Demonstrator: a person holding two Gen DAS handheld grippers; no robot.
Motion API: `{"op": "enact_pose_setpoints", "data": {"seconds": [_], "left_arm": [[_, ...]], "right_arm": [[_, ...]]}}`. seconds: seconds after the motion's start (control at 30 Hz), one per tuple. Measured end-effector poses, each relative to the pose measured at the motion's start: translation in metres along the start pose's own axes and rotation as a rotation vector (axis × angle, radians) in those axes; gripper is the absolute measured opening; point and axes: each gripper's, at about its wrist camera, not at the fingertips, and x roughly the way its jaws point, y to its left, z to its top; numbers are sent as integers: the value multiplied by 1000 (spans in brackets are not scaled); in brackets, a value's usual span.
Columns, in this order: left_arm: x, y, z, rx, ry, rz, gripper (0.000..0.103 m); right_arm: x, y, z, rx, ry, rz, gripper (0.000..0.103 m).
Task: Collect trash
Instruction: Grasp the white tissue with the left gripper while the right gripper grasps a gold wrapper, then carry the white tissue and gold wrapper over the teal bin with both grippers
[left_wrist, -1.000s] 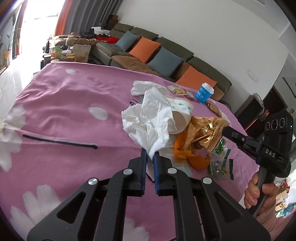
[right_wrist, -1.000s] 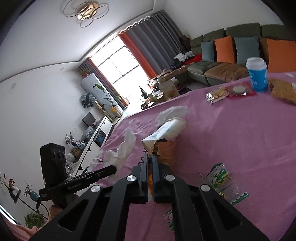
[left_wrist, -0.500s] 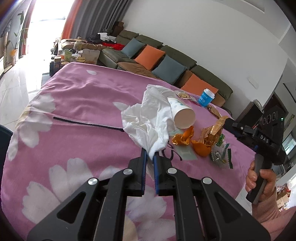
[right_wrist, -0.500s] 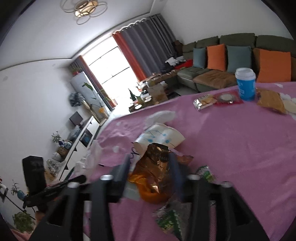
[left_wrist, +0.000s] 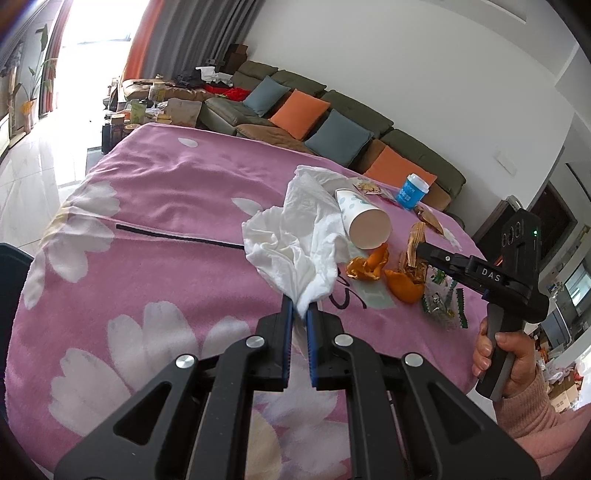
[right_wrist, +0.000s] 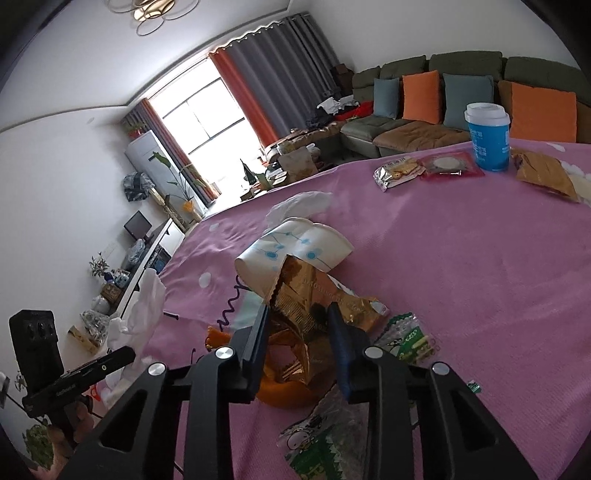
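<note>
Trash sits heaped mid-table on the pink flowered cloth (left_wrist: 155, 206). Left gripper (left_wrist: 297, 314) pinches the crumpled white tissue (left_wrist: 295, 240); right gripper (right_wrist: 297, 328), jaws parted, straddles the gold foil wrapper (right_wrist: 314, 299), not clamped. Dotted paper cup (left_wrist: 362, 221), orange peel (left_wrist: 402, 290) and green snack packets (right_wrist: 406, 336) remain. No bin visible. Near edge is close; far side is roomy.

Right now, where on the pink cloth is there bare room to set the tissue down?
Bare cloth lies left of the black strip, toward the near daisy prints, and between the paper cup and the blue cup. It is crowded by the gold wrapper, orange peel and green packets. The left tool grips the tissue.
</note>
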Motion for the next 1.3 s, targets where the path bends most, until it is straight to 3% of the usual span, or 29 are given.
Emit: {"op": "enact_pose_setpoints", "data": {"seconds": [0.43, 0.47, 0.5, 0.67, 0.77, 0.83, 0.87, 0.9, 1.13, 1.23, 1.27, 1.3], "left_arm": [[-21, -6, -3, 29, -36, 20, 7], [-22, -7, -3, 30, -39, 21, 7], [-25, -7, -4, 31, -42, 20, 7], [-34, -5, -7, 30, -51, 20, 7], [-37, -1, -9, 19, -52, 22, 7], [-38, 1, -11, 14, -53, 27, 7], [-39, 3, -12, 7, -54, 28, 7], [-40, 4, -13, 4, -55, 31, 7], [-46, 15, -20, -18, -57, 43, 7], [-51, 17, -22, -18, -64, 56, 7], [-53, 18, -23, -19, -66, 61, 7], [-55, 20, -24, -21, -69, 64, 7]], "right_arm": [[-35, 34, 9, -81, -84, 87, 26], [-37, 39, 9, -90, -90, 100, 18], [-39, 44, 10, -101, -92, 116, 0], [-38, 56, 11, -129, -84, 155, 1], [-26, 59, 8, -119, -37, 159, 6], [-16, 64, 2, -119, 11, 194, 18], [-11, 68, -2, -132, 34, 208, 33], [-6, 75, -8, -154, 60, 225, 41], [31, 106, -36, -226, 235, 302, 46], [42, 110, -42, -217, 267, 327, 34], [42, 110, -42, -215, 269, 332, 19], [43, 112, -43, -216, 271, 340, 14]]}}
